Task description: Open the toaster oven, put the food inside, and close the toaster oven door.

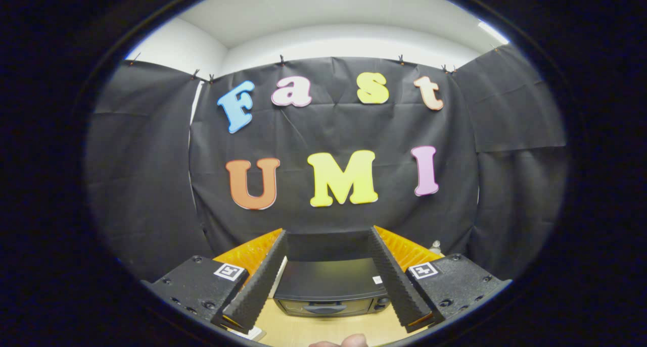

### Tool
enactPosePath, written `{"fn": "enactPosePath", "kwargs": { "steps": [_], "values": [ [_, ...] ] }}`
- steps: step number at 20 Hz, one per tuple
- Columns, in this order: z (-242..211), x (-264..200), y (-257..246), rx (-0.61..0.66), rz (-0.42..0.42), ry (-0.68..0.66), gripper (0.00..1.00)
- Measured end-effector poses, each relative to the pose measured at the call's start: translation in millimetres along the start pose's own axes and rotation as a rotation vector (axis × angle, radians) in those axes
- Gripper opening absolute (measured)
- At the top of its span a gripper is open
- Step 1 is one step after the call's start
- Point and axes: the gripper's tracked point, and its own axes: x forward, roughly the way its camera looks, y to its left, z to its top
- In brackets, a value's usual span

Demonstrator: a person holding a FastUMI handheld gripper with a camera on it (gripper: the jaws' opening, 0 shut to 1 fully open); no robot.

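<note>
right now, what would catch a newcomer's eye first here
The gripper stands open, its two fingers spread wide and holding nothing. Framed between them and just beyond sits the dark toaster oven on the wooden table, its door apparently closed. Black cloth forms the booth wall behind it.

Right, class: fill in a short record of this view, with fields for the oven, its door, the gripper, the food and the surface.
oven: toaster oven on the table, ahead of the fingers, seen between them
door: shut, handle facing the camera
gripper: hand-held gripper open, fingers apart, holding nothing
food: pale rounded item near the camera on the table; too little visible to identify
surface: light wooden table
</note>
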Motion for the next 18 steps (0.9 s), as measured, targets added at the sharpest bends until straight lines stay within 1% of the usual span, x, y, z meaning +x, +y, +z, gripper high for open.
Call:
{"fn": "enactPosePath", "kwargs": {
  "steps": [3, 6, 11, 18],
  "values": [
    [7, -19, 12, 0.002, 0.022, -0.020, 1.00],
    [-2, -39, 20, 0.053, 0.037, 0.004, 1.00],
    [-12, -68, 16, 0.091, 0.011, 0.024, 1.00],
    [-21, -88, 0, 0.078, -0.027, 0.059, 1.00]
  ]
}}
